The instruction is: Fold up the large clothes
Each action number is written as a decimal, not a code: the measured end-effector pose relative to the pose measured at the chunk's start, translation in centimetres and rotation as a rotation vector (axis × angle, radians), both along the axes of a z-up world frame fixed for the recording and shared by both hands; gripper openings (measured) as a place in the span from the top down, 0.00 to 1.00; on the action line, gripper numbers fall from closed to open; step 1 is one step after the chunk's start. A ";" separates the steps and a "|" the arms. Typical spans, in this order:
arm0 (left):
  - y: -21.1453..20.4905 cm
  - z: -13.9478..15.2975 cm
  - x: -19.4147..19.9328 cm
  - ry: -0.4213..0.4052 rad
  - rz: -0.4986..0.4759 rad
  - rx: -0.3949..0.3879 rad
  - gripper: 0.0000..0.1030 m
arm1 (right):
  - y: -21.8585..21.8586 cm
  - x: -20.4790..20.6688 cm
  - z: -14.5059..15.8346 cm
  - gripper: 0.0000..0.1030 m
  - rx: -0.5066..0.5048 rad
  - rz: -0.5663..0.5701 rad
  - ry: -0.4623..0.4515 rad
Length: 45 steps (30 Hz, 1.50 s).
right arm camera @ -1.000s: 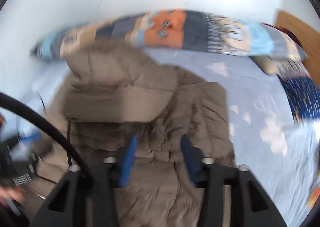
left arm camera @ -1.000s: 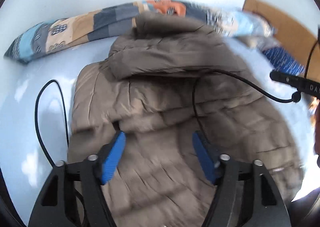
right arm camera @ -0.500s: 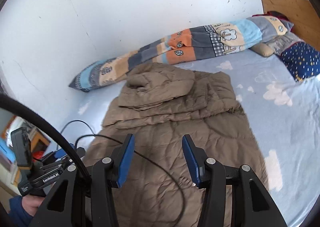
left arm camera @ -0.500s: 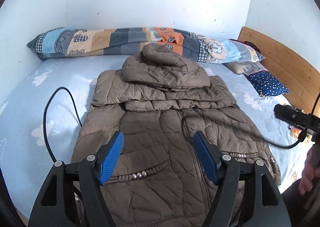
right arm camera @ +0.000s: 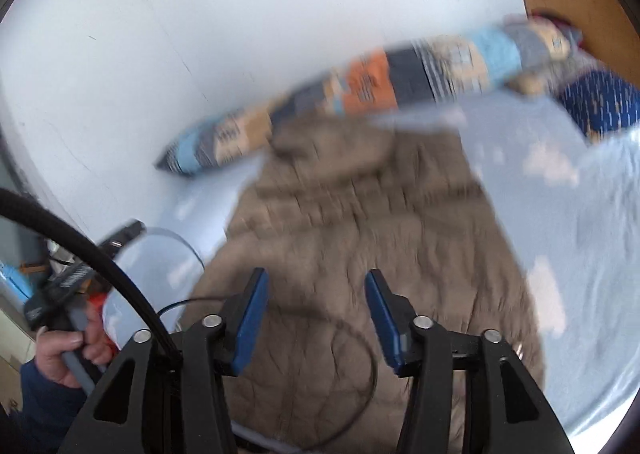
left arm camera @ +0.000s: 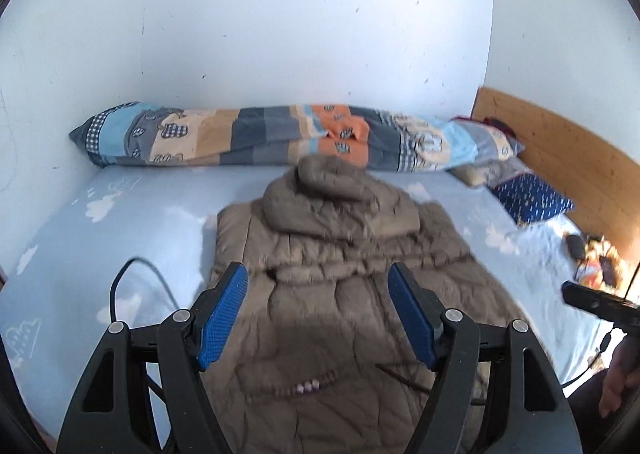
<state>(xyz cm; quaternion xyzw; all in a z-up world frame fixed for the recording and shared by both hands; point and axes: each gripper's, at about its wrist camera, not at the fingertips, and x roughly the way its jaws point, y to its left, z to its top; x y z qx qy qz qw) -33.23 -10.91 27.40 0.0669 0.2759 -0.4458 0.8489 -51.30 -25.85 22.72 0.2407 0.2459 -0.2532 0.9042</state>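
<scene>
While your left gripper [left arm camera: 316, 314] hangs above the brown puffer jacket [left arm camera: 352, 294], its blue pads [left arm camera: 224, 314] stand well apart with nothing between them. Your right gripper [right arm camera: 316, 318] is likewise spread and empty, its jaws having just been opening, and only the jacket's quilted front shows in the gap below it. That jacket lies flat on the pale blue bed sheet [left arm camera: 132, 221], its hood [left arm camera: 332, 181] folded down over the chest and its upper part gathered into a thick band across the shoulders. Just behind the hood, a long patchwork bolster [left arm camera: 248, 137] runs along the white wall [left arm camera: 280, 21]. Beyond the jacket's right edge in the left wrist view sit a navy dotted pillow [left arm camera: 532, 199] and a wooden headboard [left arm camera: 560, 157]. A thin black cable [left arm camera: 136, 274] loops on the sheet just beside the jacket's left edge, and another cable [right arm camera: 352, 370] curls over the jacket's lower front in the right wrist view. Your left hand [right arm camera: 68, 350], in a dark blue sleeve [right arm camera: 44, 402], grips a handle left of the jacket in that view. Much of the right wrist view is blurred, so the jacket's finer folds cannot be read there.
</scene>
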 end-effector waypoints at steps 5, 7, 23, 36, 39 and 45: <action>-1.8 0.1 2.8 -0.057 0.013 0.027 0.29 | -3.3 0.2 2.8 0.39 0.026 -0.039 -0.075; -2.1 -0.5 4.2 -0.051 0.025 0.020 0.29 | -4.7 1.0 3.6 0.39 0.030 -0.047 -0.068; -9.8 -8.3 15.2 0.006 0.086 0.102 0.27 | -16.5 26.8 0.9 0.36 -0.099 0.075 0.215; -9.9 -10.1 16.7 0.069 0.081 0.146 0.27 | -18.6 28.9 -14.2 0.65 0.050 0.010 0.435; -9.9 -9.4 17.3 0.104 0.060 0.113 0.27 | -17.7 28.5 -10.6 0.65 0.040 0.034 0.392; -13.5 -7.5 19.9 0.155 0.018 0.085 0.25 | -18.2 28.0 -4.4 0.60 -0.078 0.015 0.320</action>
